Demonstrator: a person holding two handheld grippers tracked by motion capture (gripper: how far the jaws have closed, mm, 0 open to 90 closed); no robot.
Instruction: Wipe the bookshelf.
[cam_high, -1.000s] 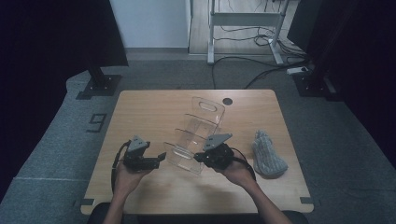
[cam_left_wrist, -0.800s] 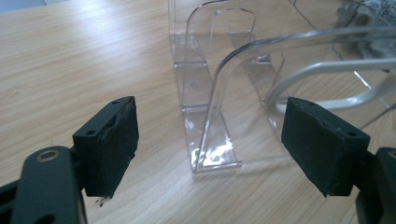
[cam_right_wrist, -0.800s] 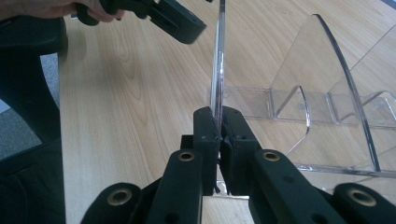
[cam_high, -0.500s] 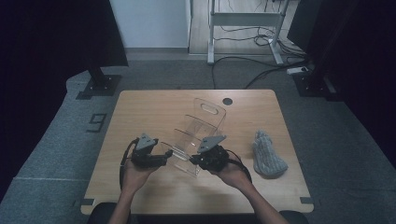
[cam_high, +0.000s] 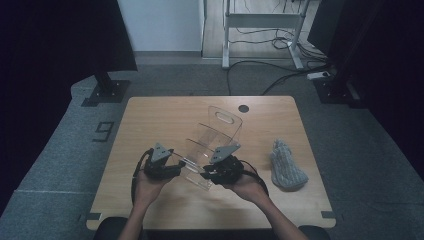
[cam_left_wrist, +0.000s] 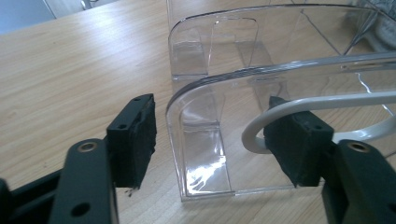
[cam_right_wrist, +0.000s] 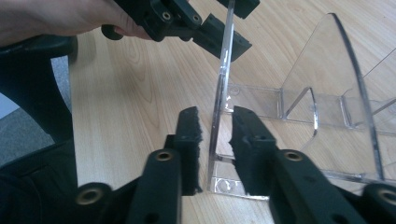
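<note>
A clear plastic tiered organizer (cam_high: 212, 145) is seen standing on the wooden table (cam_high: 150, 115), near the middle and towards the near edge, with its tall handled back panel at the far end and its lowest front panel at the near end. The left gripper (cam_high: 172, 169) is held at the near left corner of that front panel, and the right gripper (cam_high: 209, 176) at the panel's near right side, each carried in a hand coming in from the near edge. In the left gripper view, the left gripper (cam_left_wrist: 215, 140) is set astride the rounded corner of the front wall: its jaws are partly open and have just been closing, with the clear wall between them, a gap being left at the outer pad while the inner pad sits behind the wall beside a white curved rim. In the right gripper view, the right gripper (cam_right_wrist: 215, 135) is placed around the thin edge of the same panel; its jaws have just been opening a little, and a narrow gap is visible on either side of the plastic. A grey knitted cloth (cam_high: 287, 165) is lying on the table well to the right of the organizer.
</note>
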